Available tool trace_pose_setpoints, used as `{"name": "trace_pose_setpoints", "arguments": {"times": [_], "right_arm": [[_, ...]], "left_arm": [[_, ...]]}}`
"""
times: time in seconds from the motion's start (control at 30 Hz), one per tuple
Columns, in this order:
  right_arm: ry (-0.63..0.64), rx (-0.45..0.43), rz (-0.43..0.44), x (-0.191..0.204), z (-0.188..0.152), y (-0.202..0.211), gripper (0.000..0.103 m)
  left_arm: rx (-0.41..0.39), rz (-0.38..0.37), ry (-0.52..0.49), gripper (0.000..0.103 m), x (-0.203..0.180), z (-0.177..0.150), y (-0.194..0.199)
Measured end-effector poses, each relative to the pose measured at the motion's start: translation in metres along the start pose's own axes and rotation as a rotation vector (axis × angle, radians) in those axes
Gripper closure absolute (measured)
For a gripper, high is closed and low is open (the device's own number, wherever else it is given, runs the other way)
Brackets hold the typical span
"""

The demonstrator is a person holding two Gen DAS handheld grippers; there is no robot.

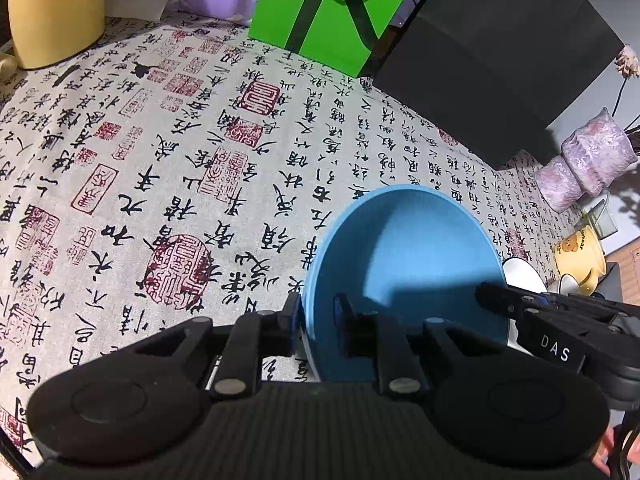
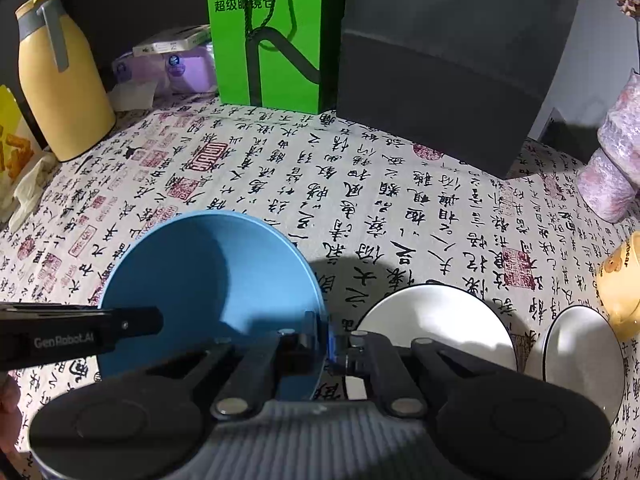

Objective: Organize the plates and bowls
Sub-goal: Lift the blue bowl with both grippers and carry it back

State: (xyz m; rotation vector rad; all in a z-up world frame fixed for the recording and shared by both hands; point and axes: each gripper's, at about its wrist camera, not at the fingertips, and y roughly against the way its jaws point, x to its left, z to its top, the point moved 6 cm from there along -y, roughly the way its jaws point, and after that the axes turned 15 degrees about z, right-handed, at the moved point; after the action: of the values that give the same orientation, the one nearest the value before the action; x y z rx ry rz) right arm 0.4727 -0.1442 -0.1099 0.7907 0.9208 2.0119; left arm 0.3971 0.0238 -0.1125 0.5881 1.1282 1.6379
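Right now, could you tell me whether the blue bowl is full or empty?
Empty: the blue bowl shows only bare blue inside in both views.

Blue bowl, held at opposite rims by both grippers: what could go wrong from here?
1. Both the left gripper and right gripper pinch only the thin rim of the blue bowl; uneven lifting could let it slip or twist.
2. The white plate lies close beside it; a swing right might knock it.
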Motion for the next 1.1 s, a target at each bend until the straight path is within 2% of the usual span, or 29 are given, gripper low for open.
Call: {"name": "trace_pose_setpoints", "arguments": {"times": [0.57, 1.1], "right_arm": [[-0.011, -0.039, 0.03, 0.021, -0.009, 0.025, 0.099], [0.027, -0.078, 0.063, 0.06, -0.026, 0.057, 0.099]], "left_arm": [[-0.037, 0.039, 0.019, 0.085, 0.008, -0.009, 0.036], [-0.092, 0.059, 0.044, 0.085, 0.039, -0.029, 0.085]]}}
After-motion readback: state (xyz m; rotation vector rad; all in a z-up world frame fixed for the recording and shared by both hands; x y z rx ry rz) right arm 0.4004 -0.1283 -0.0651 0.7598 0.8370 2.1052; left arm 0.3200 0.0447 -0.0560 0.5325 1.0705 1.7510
